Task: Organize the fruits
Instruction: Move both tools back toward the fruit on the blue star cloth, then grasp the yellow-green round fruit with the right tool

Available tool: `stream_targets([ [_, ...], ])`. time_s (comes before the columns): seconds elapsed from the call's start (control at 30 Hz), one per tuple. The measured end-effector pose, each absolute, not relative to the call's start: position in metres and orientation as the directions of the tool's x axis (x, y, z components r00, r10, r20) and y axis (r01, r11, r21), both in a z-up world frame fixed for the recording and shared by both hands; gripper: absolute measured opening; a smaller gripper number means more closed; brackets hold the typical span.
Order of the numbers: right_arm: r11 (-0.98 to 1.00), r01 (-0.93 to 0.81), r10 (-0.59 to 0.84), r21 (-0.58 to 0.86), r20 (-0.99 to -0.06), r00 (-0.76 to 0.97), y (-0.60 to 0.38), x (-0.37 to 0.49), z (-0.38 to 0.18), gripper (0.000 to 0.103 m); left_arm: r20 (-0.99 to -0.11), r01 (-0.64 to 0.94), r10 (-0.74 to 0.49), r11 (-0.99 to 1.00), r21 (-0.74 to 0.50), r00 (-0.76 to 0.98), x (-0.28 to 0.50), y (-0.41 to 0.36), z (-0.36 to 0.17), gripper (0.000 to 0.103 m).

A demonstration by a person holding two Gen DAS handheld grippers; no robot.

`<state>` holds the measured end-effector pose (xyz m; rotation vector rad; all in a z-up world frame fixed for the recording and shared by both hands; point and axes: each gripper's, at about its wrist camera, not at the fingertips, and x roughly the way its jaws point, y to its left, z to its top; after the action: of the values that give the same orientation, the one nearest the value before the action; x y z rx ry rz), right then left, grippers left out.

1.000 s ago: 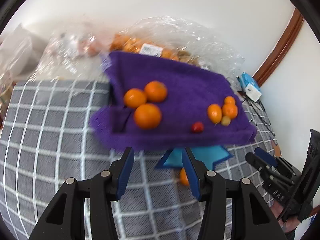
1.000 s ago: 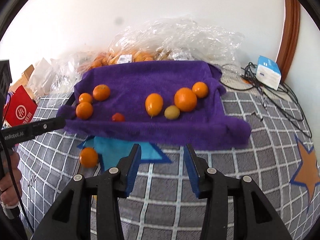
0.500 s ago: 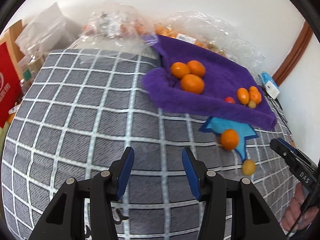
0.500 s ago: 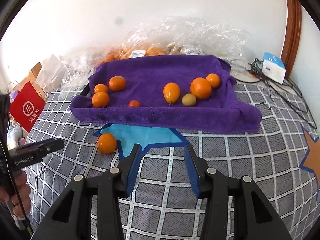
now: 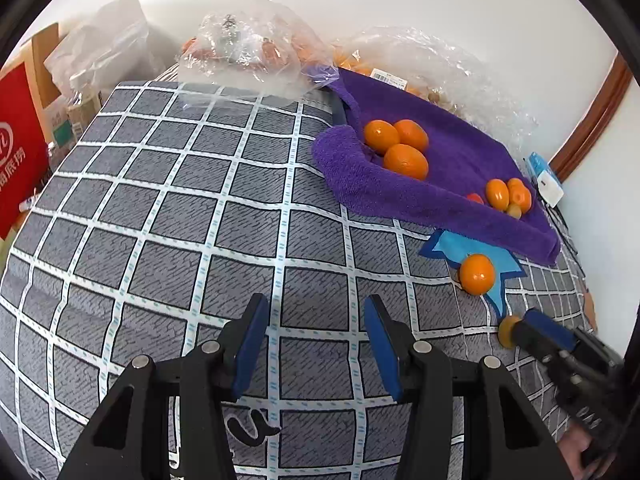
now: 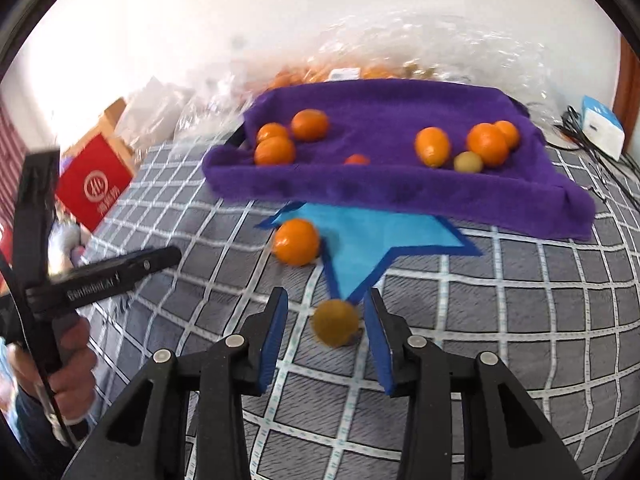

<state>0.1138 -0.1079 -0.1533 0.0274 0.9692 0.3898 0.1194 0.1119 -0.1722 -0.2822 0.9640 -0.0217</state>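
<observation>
Two low wrist views from left and front, both facing the purple towel [image 5: 460, 168] nearby.

Towel [image 6: 400, 196]: fuzzy purple cloth. Bedcover [image 5: 200, 220]: woven cloth, matt. Bags [image 5: 256, 48]: clear crinkly plastic, shiny. Oranges [image 5: 400, 144]: smooth, glossy skin. Left gripper [image 5: 312, 340]: black plastic, blue pads.

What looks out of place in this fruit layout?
Two fruits lie off the purple towel, down on the checked cover: an orange at the blue star's edge and a small yellowish fruit between the open right gripper's fingers. The rest sit on the towel.
</observation>
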Motion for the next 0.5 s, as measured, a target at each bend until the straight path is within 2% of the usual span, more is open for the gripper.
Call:
stream_targets([
  [0.13,0.947,-0.302,0.261,0.110,-0.810,0.525,-0.100,0.110,-0.162,0.038,-0.801,-0.113,-0.159,0.956,-0.271,0.577,0.116,0.115,-0.172,0.047],
  [0.2,0.950,-0.294,0.247,0.102,-0.821,0.514,-0.100,0.111,-0.168,0.027,-0.805,-0.106,-0.158,0.959,-0.263,0.572,0.114,0.114,-0.171,0.047],
  [0.5,0.949,-0.281,0.281,0.144,-0.792,0.542,-0.117,0.105,-0.160,0.027,-0.820,-0.101,-0.146,0.966,-0.240,0.554,0.108,0.107,-0.168,0.048],
])
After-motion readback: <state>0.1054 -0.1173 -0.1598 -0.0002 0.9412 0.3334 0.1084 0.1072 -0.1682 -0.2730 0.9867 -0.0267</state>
